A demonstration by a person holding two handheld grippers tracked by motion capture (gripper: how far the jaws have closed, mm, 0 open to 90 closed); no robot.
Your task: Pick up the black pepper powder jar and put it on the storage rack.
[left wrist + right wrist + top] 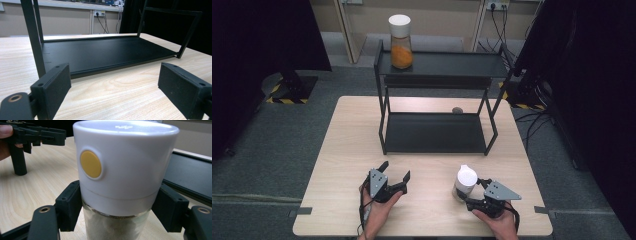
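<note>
Looking from our edge of the table outward, we see:
Right gripper (pixel 473 194): its black jaws are closed around the clear glass jar with the tall white plastic lid (pixel 464 183); in the right gripper view the pads (pixel 68 205) press on the jar's sides just under the lid.
Jar in our grip (pixel 120 180): upright on the pale wooden table (pixel 347 150), near the front right; a round yellow button (pixel 90 164) sits on the lid's side, and a pale powder shows through the glass.
Left gripper (pixel 394 172): jaws spread wide with nothing between them, resting at the front left, well apart from the jar; its pads (pixel 53 85) frame bare wood.
Black metal two-tier shelf rack (pixel 437 132): stands past both grippers at the table's middle and far edge; its lower tray (pixel 105 53) is bare.
Small grey object (pixel 457 110): lies on the table behind the lower tray; we cannot tell what it is.
Second glass jar with a white lid and orange contents (pixel 401 42): upright on the rack's upper tier, at its left end.
</note>
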